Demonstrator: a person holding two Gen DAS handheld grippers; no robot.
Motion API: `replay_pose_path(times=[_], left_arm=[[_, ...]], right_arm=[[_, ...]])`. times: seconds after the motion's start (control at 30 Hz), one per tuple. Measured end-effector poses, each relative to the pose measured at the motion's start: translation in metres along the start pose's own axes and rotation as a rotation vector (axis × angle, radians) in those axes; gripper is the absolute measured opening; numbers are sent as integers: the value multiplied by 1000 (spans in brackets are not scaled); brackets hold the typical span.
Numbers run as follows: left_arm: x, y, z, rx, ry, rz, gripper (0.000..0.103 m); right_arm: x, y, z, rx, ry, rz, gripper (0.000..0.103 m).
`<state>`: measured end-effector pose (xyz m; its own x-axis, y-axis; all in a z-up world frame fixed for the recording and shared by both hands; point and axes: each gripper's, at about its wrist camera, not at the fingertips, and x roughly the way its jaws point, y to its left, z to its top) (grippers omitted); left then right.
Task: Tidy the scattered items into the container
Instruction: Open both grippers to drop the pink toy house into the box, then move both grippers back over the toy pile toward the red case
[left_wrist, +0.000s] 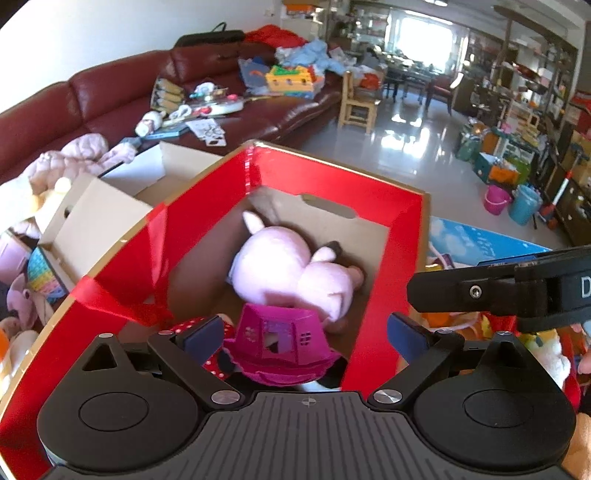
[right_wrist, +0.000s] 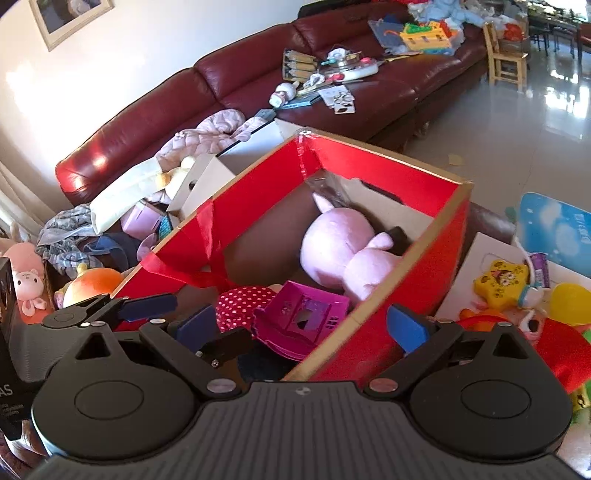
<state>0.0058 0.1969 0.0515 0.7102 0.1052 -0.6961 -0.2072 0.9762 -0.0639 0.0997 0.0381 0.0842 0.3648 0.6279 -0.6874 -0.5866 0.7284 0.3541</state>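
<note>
A red-lined cardboard box (left_wrist: 332, 173) (right_wrist: 388, 166) stands open in front of me. Inside lie a pink plush pig (left_wrist: 291, 266) (right_wrist: 343, 247), a magenta toy house (left_wrist: 284, 343) (right_wrist: 303, 317) and a red polka-dot plush (right_wrist: 240, 302). My left gripper (left_wrist: 306, 332) is open and empty just above the toy house, over the box. My right gripper (right_wrist: 303, 328) is open and empty over the box's near right wall. The right gripper also shows at the right edge of the left wrist view (left_wrist: 498, 288). The left gripper's fingers (right_wrist: 147, 304) show at the left of the right wrist view.
Scattered toys lie right of the box: a yellow star toy (right_wrist: 502, 280), a yellow ball (right_wrist: 569, 302), red cloth (right_wrist: 561, 350). Plush toys (right_wrist: 26, 277) and an orange one (right_wrist: 92, 284) lie at left. A white carton (left_wrist: 110, 206) and a cluttered maroon sofa (right_wrist: 258, 74) stand behind.
</note>
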Motion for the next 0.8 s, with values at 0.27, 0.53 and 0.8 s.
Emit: replay_pose_path(times=[0.27, 0.53, 0.8], left_arm=[[-11, -40, -5, 92, -21, -41, 101], [-10, -89, -27, 212, -2, -78, 102], [9, -134, -67, 304, 65, -166, 102]], right_arm=[[-26, -26, -11, 43, -19, -46, 99], [-62, -59, -34, 82, -43, -97, 100], [-93, -117, -77, 212, -58, -160, 100]])
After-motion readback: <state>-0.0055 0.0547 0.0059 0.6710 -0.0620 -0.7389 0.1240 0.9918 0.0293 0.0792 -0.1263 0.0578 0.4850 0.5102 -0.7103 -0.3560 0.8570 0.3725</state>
